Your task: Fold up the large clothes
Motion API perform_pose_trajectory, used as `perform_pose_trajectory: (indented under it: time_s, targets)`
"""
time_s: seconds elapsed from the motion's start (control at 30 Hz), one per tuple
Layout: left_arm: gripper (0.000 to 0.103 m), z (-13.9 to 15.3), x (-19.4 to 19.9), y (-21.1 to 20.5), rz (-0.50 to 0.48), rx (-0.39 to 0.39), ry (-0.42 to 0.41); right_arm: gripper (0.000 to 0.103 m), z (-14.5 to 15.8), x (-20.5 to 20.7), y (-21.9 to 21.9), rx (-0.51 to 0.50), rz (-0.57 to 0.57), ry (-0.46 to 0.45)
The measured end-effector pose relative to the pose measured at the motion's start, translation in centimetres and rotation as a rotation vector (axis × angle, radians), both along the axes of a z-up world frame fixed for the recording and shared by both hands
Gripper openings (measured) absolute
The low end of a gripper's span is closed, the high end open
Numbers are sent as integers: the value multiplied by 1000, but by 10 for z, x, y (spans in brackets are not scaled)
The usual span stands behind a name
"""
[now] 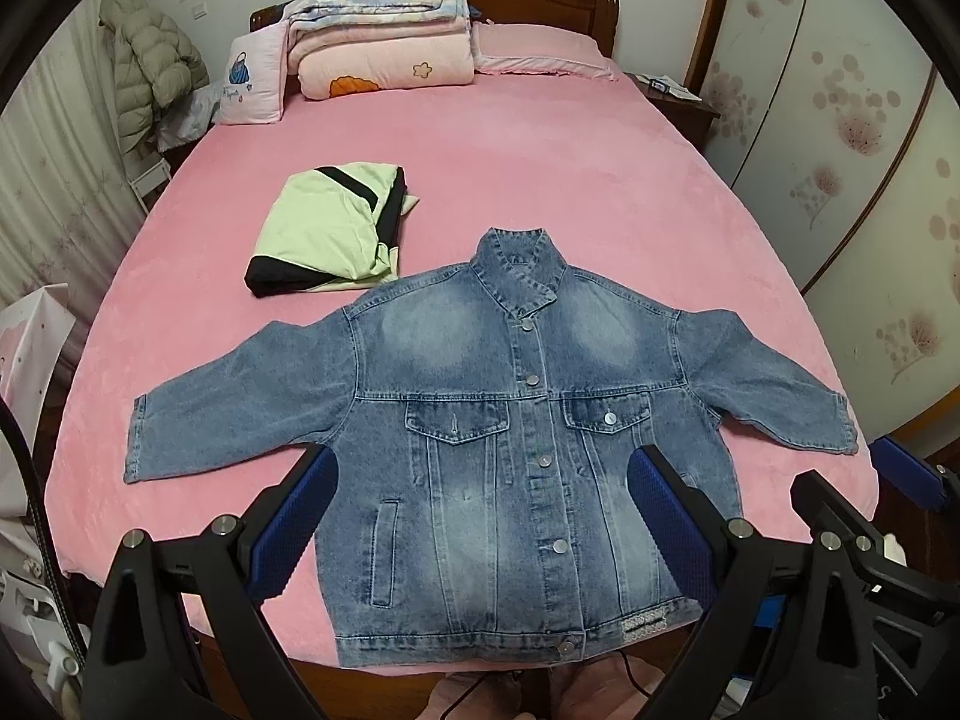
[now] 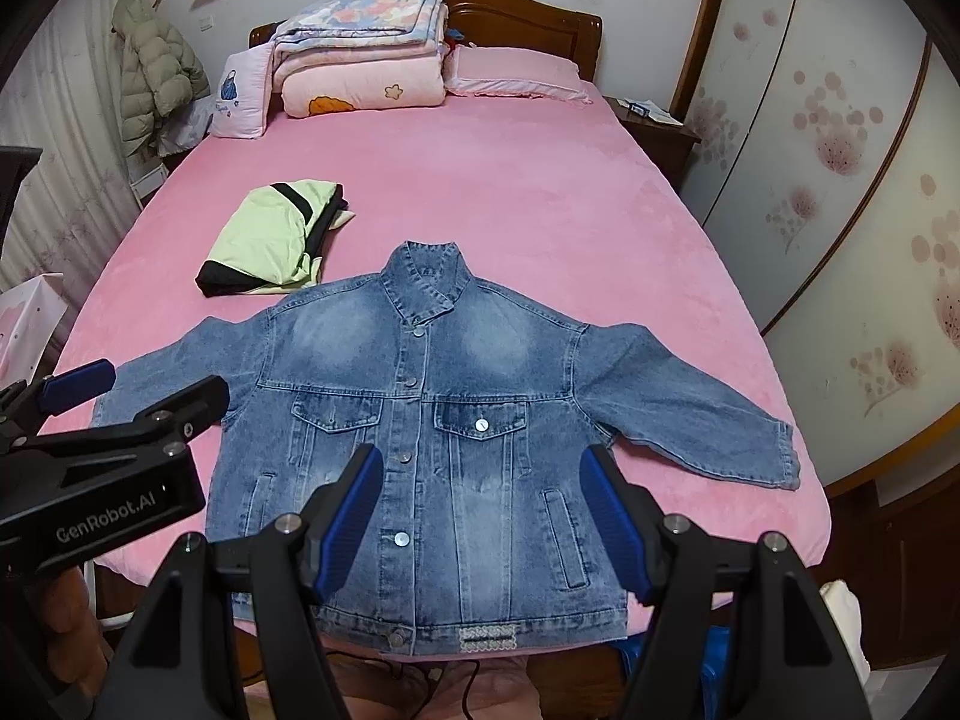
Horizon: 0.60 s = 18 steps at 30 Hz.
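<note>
A blue denim jacket (image 1: 498, 420) lies flat and buttoned, front up, on the pink bed (image 1: 540, 180), sleeves spread to both sides and hem at the near edge. The same denim jacket (image 2: 432, 420) fills the middle of the right wrist view. My left gripper (image 1: 480, 468) hovers open above the jacket's lower half, holding nothing. My right gripper (image 2: 480, 468) is likewise open over the lower front, empty. In the right wrist view the left gripper (image 2: 138, 387) shows at the left over the jacket's left sleeve. The right gripper's fingers (image 1: 828, 504) appear at the lower right of the left wrist view.
A folded light-green and black garment (image 1: 330, 228) lies beyond the jacket's left shoulder. Stacked quilts (image 1: 378, 30) and a pink pillow (image 1: 534, 48) sit at the wooden headboard. A nightstand (image 1: 678, 102) and wardrobe doors (image 1: 840, 120) are to the right, a hanging coat (image 1: 150, 60) left.
</note>
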<state>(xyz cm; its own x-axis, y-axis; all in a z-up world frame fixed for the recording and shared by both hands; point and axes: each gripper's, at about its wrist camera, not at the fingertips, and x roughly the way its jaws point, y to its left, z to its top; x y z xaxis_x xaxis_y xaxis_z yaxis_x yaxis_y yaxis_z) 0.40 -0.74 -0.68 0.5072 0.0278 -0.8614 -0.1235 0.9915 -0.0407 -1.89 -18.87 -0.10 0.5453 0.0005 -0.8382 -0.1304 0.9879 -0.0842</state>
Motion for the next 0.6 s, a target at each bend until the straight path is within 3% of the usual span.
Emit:
perform_pose_trajectory:
  time_s: [0.6]
  targets:
    - [97,-8,3,-1,-1,26,24,69,-10,5,-1,16,-8,37]
